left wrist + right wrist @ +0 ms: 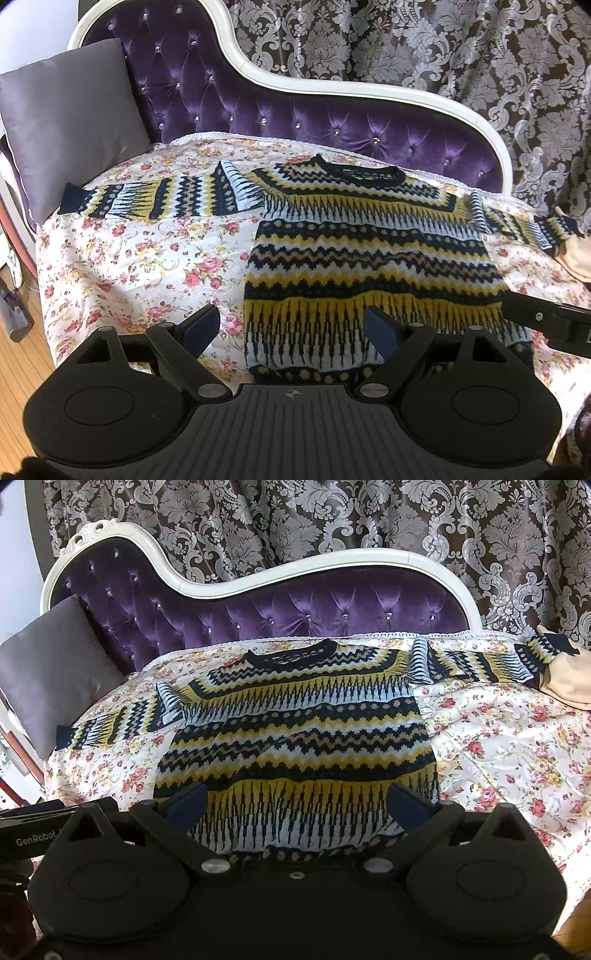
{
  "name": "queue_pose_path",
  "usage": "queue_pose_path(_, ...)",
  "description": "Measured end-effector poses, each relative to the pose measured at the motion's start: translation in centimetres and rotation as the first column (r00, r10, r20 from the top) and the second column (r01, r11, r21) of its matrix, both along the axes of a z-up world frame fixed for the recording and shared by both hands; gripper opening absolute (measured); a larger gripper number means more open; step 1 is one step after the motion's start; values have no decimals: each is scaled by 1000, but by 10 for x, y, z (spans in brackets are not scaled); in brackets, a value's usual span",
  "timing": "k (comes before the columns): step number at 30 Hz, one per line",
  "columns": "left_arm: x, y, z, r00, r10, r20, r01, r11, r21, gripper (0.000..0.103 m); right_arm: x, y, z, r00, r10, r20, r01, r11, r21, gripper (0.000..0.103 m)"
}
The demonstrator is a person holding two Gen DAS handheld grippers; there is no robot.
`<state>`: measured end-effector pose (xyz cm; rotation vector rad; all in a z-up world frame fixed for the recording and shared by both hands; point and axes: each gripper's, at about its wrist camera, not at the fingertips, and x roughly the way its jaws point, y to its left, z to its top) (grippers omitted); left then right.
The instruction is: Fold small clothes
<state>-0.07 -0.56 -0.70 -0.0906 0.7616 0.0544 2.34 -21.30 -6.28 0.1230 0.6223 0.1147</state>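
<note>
Sweater (295, 731) flat on floral quilt (498, 746)

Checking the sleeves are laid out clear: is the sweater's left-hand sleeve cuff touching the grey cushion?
Apart. In the left wrist view the cuff ends on the floral cover, with a strip of cover showing between it and the grey cushion.

both hand-held grippers (291, 326) (297, 805) gape wide

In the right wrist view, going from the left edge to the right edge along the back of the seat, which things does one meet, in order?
Grey cushion → sweater's left-side sleeve → sweater's neckline → sweater's right-side sleeve → beige cloth at the right edge. All of it lies on the floral cover.
</note>
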Motion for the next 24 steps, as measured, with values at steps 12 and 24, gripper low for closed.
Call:
queue_pose_path(12,4,-2,-4,1000,-3,-18,3,1000,0,84,3,1,-3,1000,2,-12,-1,1000,12,102)
queue_pose_path(24,29,-2,-10,999,-15,-38,15,1000,1,84,22,-15,-11,997,21,-71,-14,995,102,102)
